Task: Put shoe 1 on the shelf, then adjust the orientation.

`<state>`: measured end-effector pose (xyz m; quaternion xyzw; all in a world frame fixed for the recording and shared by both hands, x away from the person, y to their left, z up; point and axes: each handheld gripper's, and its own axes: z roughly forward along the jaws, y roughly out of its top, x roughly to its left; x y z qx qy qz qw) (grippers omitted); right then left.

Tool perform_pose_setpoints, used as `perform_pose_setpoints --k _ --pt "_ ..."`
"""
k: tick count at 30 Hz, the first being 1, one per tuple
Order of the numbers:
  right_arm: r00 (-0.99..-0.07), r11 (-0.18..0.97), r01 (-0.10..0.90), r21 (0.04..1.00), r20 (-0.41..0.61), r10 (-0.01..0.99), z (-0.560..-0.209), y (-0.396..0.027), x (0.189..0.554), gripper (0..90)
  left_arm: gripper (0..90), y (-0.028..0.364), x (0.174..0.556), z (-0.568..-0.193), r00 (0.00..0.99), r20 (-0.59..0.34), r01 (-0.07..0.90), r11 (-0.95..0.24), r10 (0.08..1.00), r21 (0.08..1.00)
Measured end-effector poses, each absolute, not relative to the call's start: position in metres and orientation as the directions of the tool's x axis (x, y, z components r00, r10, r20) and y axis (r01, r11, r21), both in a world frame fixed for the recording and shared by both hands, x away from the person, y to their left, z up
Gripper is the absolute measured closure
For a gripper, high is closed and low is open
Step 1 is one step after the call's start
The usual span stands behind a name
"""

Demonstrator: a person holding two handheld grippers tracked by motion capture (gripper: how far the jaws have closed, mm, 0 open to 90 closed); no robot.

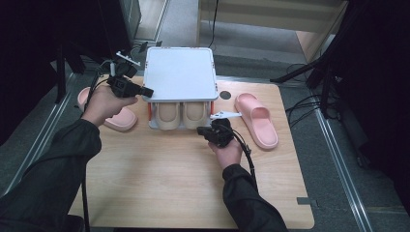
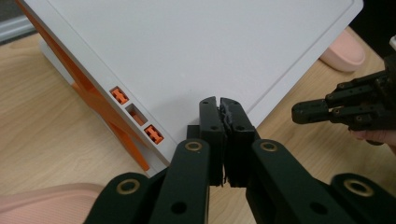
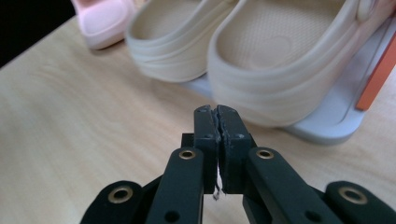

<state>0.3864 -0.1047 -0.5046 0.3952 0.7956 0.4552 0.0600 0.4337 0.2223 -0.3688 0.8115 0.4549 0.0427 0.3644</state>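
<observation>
At centre frame, my left gripper [image 1: 145,91], jaws pressed together and empty, hovers at the white two-tier shoe rack [image 1: 180,72]; my right gripper [image 1: 205,131], likewise closed, faces the beige clogs [image 1: 182,115] beneath. I judge a nudge could tip the rack.

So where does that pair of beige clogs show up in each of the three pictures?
High view: the beige clogs sit mid-table on the lower shelf of the white rack, heels toward the person.
Left gripper view: the clogs are not in it; the rack's white top panel covers where they stand.
Right gripper view: upper right, on the rack's grey base, beyond the shut hand-held gripper.
Shared landmark: the white rack with its orange side pieces.
</observation>
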Motion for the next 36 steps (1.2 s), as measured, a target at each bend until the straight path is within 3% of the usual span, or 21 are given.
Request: perform_pose_setpoints --k 6,9,17,25,33,36 --pt "-0.703 0.3 0.571 0.764 0.266 0.66 -0.498 -0.118 0.37 81.6 79.3 0.223 0.432 -0.365 0.57 -0.263 0.714 -0.311 0.778 0.627" --pt "-0.705 0.294 0.584 0.756 0.294 0.645 -0.493 -0.127 0.363 69.3 72.6 0.227 0.428 -0.358 0.564 -0.257 0.707 -0.298 0.784 0.642" --pt "-0.735 0.342 0.567 0.749 0.274 0.62 -0.482 -0.143 0.341 58.5 58.4 0.25 0.413 -0.342 0.537 -0.264 0.697 -0.246 0.801 0.674" --pt "-0.786 0.388 0.51 0.767 0.233 0.573 -0.482 -0.149 0.322 56.7 60.7 0.276 0.399 -0.344 0.496 -0.257 0.71 -0.217 0.829 0.67" --pt "-0.791 0.395 0.514 0.762 0.242 0.562 -0.486 -0.15 0.318 57.1 73.1 0.289 0.388 -0.363 0.47 -0.238 0.72 -0.213 0.85 0.661" --pt "-0.792 0.377 0.511 0.772 0.253 0.556 -0.485 -0.151 0.316 57.3 82.0 0.293 0.386 -0.376 0.455 -0.239 0.729 -0.204 0.858 0.653"
